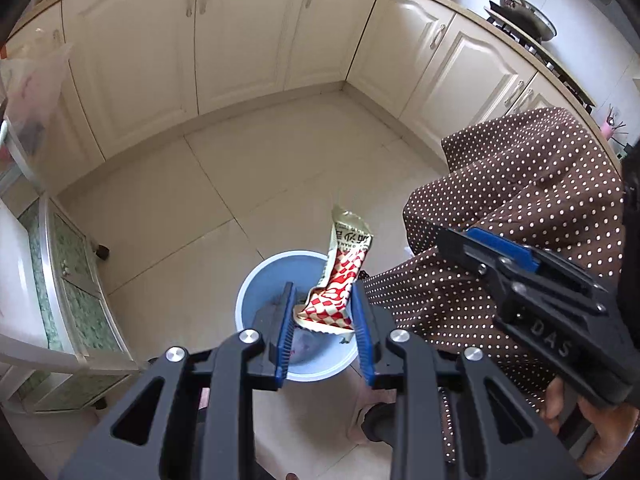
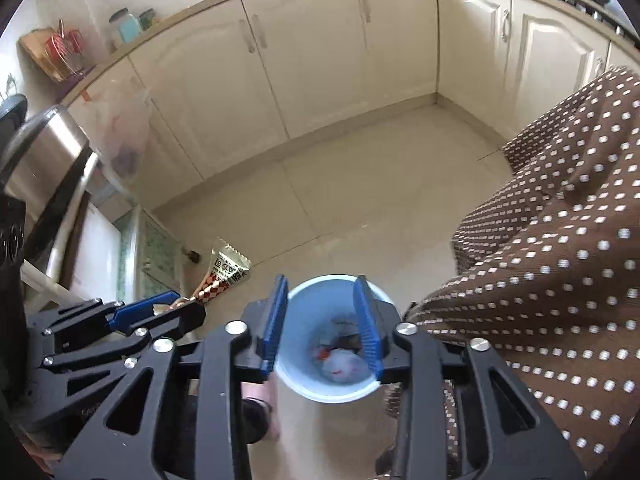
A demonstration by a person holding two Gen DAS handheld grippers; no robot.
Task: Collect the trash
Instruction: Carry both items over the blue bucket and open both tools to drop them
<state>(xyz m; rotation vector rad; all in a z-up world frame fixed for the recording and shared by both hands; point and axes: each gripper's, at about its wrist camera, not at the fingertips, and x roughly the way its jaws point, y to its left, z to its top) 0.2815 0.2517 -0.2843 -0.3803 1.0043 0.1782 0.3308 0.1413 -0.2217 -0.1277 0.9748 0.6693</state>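
Holding a crumpled snack wrapper with red and white checks and a pale printed top, your left claw grips its lower end between the blue ribbed pads, and the wrapper stands up and leans to the right above a round pale blue plastic trash bin. The bin stands on the beige tiled floor, and some trash already lies at its bottom, small red and dark pieces that you can see in the right wrist view. Your right claw hangs over the mouth of the bin with its jaws apart and nothing between the pads. Just beside the bin on the right is your brown clothing with white dots. Cream cabinet doors run along the far wall and turn at the corner. On the left stands a low white shelf unit with green patterned panels.
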